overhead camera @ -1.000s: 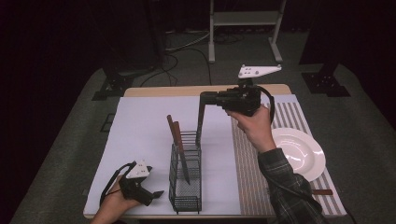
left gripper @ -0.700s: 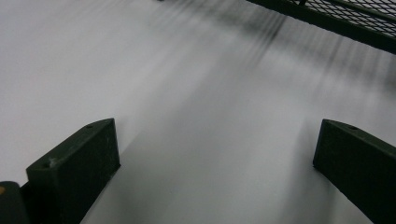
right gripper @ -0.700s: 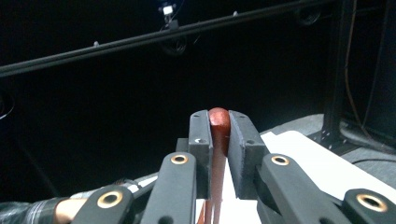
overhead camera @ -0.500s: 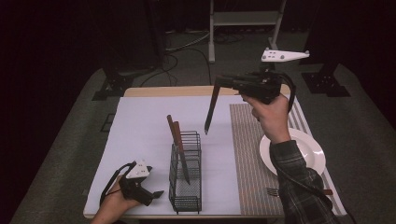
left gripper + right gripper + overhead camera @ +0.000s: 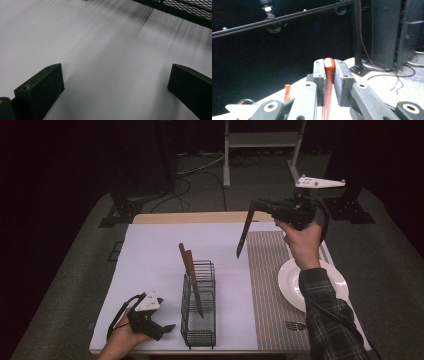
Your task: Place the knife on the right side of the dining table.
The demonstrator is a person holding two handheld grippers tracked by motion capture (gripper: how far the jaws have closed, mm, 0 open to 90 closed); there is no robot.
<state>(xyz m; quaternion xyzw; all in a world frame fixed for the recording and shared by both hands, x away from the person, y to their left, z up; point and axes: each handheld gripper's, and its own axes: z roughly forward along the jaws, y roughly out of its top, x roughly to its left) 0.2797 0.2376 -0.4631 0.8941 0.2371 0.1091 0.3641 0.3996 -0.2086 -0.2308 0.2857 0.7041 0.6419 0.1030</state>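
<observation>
Our right gripper (image 5: 258,205), upper right of the high view, has its jaws clenched on a knife (image 5: 244,232) by the handle, blade hanging over the white table (image 5: 150,255). Our left gripper (image 5: 167,327), lower left, rests spread wide beside the wire rack (image 5: 199,312) holding two more knives (image 5: 189,270).

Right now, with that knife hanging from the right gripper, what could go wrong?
1. The right gripper pinches the knife only at the handle's end; it hangs blade-down above the table and could swing or slip out.
2. If it drops, the tip could strike the white sheet near the wire caddy.
3. The plate sits under the right forearm; a sleeve could catch it.
</observation>
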